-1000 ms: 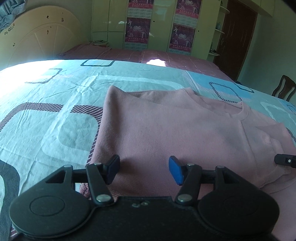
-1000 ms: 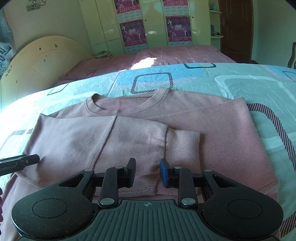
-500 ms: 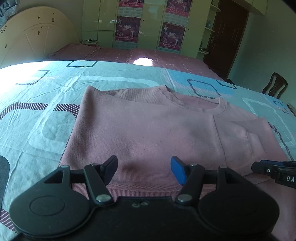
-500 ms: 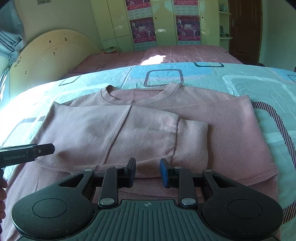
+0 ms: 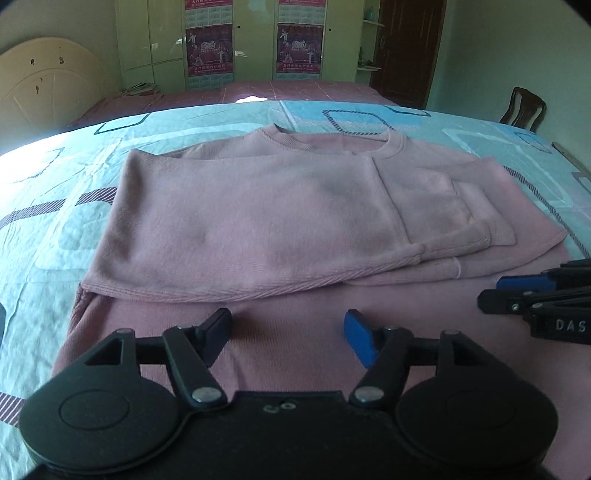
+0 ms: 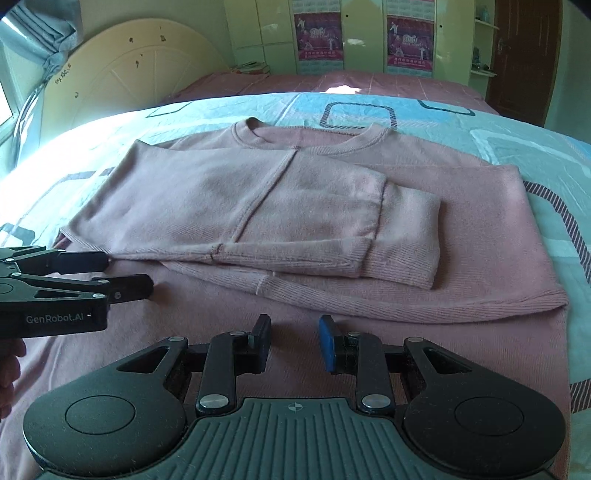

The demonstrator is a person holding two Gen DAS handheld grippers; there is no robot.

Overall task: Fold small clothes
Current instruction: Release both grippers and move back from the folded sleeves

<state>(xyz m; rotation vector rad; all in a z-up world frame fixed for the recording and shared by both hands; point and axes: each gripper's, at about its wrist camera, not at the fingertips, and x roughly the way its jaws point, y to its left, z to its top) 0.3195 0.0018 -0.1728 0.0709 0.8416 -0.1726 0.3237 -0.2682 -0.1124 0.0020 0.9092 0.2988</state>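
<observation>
Grippers (image 5: 287,334) (image 6: 293,343) have pulled back off sweater (image 5: 258,218).

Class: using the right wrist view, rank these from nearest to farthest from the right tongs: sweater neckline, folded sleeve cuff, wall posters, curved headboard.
1. Folded sleeve cuff, just ahead, right of centre.
2. Sweater neckline, farther, centre.
3. Curved headboard, back left.
4. Wall posters, farthest, on the cupboards.

Left gripper (image 5: 287,332) sat level, jaws wide apart, nothing between them. Right gripper (image 6: 294,341) likewise low and forward, jaws parted, narrower gap, empty. I saw each tool's fingers edging into the other's view.
</observation>
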